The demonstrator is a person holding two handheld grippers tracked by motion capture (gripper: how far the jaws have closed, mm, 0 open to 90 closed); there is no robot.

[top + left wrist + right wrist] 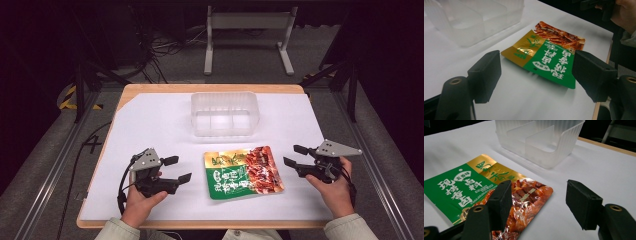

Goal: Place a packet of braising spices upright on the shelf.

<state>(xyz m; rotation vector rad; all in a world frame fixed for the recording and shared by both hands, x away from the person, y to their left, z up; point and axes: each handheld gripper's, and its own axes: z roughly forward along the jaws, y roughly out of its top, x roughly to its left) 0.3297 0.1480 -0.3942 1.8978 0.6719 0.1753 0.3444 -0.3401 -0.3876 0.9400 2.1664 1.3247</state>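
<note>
My left tongs (pixel 179 169) sit with jaws apart, low over the white-covered worktop (pixel 150 125), just left of the flat green, gold and red foil snack packet (pixel 243 172). My right tongs (pixel 296 155) are likewise spread and holding nothing, just right of that packet. The packet lies flat between them, near the clear plastic divided container (pixel 225 113) behind it.

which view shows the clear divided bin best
The high view: the clear bin sits whole beyond the snack packet, all four walls visible. The right gripper view shows its near corner and two dividers clearly, but it is cropped at the top. In the left gripper view it is blurred and cut off.
</note>
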